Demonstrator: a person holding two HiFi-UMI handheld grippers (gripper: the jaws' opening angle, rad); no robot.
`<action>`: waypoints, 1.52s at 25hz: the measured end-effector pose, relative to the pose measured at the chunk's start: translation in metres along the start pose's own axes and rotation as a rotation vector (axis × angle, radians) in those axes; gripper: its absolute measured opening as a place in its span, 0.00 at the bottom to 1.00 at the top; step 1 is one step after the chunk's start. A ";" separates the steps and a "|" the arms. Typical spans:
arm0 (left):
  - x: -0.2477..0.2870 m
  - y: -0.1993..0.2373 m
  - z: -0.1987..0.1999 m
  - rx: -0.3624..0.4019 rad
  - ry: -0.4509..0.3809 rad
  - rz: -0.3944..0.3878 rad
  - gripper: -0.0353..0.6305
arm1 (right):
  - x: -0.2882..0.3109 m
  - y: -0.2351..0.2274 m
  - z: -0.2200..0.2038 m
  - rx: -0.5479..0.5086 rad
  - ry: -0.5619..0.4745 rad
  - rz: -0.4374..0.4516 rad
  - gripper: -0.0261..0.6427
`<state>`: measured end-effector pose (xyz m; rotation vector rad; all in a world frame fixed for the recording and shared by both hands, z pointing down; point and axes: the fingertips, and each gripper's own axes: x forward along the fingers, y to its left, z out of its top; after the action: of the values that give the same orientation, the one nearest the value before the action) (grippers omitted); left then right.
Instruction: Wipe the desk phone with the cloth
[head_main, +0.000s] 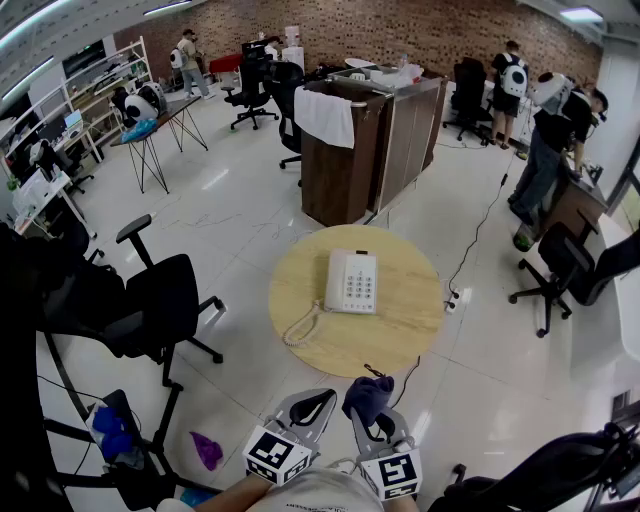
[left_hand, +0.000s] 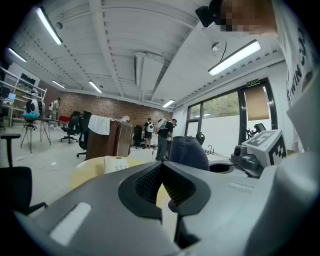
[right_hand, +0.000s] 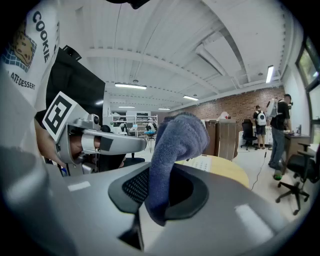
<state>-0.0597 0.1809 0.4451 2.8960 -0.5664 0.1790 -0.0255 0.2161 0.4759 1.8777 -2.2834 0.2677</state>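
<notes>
Wiping looks unstarted: at lower centre the right gripper (head_main: 375, 420) clamps the blue cloth (head_main: 367, 395), the left gripper (head_main: 309, 408) is closed on nothing, both well short of the phone (head_main: 351, 281) mid-frame.

Looked down on a glossy white floor (head_main: 240, 215), bright with reflected light. Saw a round wooden desk (head_main: 400, 335) in the middle, a black office chair (head_main: 165, 300) to its left and a tall brown cabinet (head_main: 335, 170) behind, a white towel (head_main: 325, 118) hung over its edge. Made out a brick wall (head_main: 400, 30) at the far end, shelving (head_main: 100, 75) along the left, people (head_main: 545, 140) standing at the right. Noted strip lights (left_hand: 235, 57) on a white beamed ceiling (left_hand: 140, 35) and large windows (left_hand: 220, 115).
</notes>
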 end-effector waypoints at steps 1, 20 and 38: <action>0.002 -0.003 -0.001 -0.002 0.001 0.000 0.04 | -0.003 -0.003 -0.003 0.006 0.004 0.001 0.14; 0.057 0.005 -0.005 -0.032 0.014 -0.036 0.04 | 0.009 -0.054 -0.014 0.032 0.030 -0.041 0.14; 0.128 0.111 0.029 -0.095 -0.014 -0.090 0.04 | 0.122 -0.098 0.032 -0.005 0.071 -0.087 0.14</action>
<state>0.0181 0.0277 0.4543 2.8253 -0.4339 0.1156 0.0470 0.0734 0.4783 1.9270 -2.1487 0.3111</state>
